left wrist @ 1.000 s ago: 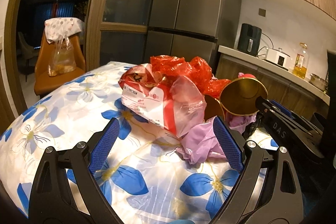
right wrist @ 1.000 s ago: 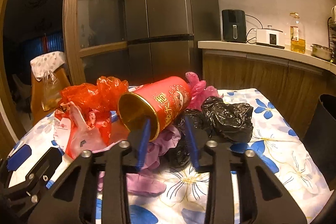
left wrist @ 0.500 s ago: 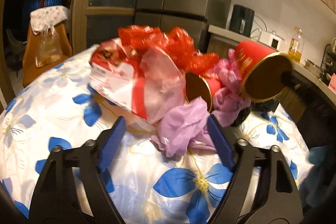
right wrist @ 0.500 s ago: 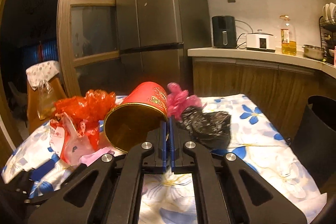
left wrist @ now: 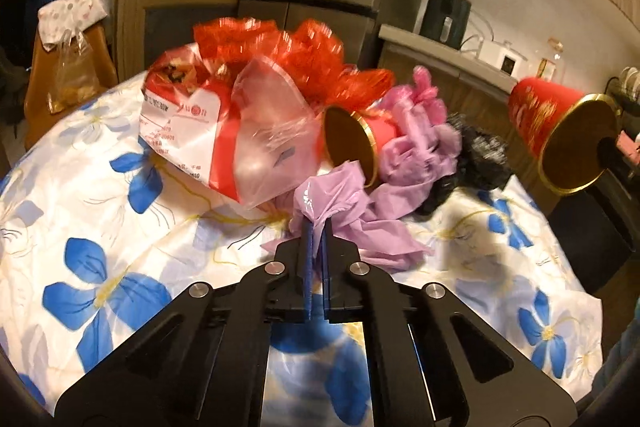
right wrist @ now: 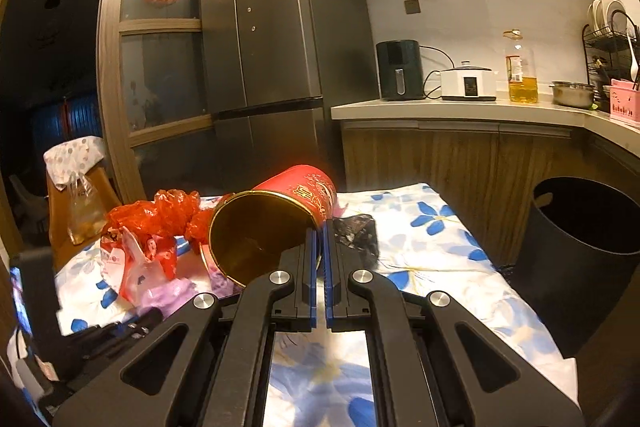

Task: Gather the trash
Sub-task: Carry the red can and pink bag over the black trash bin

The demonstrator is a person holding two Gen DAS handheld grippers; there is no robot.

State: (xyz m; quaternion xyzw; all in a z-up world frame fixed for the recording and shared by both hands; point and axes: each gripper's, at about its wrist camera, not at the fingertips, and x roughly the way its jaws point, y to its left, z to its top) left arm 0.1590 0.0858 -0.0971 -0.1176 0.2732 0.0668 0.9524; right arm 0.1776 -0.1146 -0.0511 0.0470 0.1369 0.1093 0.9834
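Observation:
My left gripper (left wrist: 317,227) is shut on a crumpled purple plastic bag (left wrist: 352,215) on the flowered tablecloth (left wrist: 120,227). Behind it lie a red-and-white clear bag (left wrist: 224,131), red crinkled plastic (left wrist: 304,63), a second red cup with gold inside (left wrist: 352,143), pink plastic (left wrist: 420,119) and a black bag (left wrist: 480,159). My right gripper (right wrist: 320,227) is shut on the rim of a red paper cup (right wrist: 264,227) with a gold inside, held above the table; the cup also shows in the left wrist view (left wrist: 560,135).
A black trash bin (right wrist: 580,239) stands on the floor right of the table. A kitchen counter (right wrist: 440,107) with appliances and an oil bottle runs behind. A fridge (right wrist: 272,47) and an orange chair (right wrist: 76,203) with a bag stand at the back left.
The left gripper went forward and shut on the purple bag. The right gripper shut on the red cup's rim and lifted it up and to the right, away from the pile.

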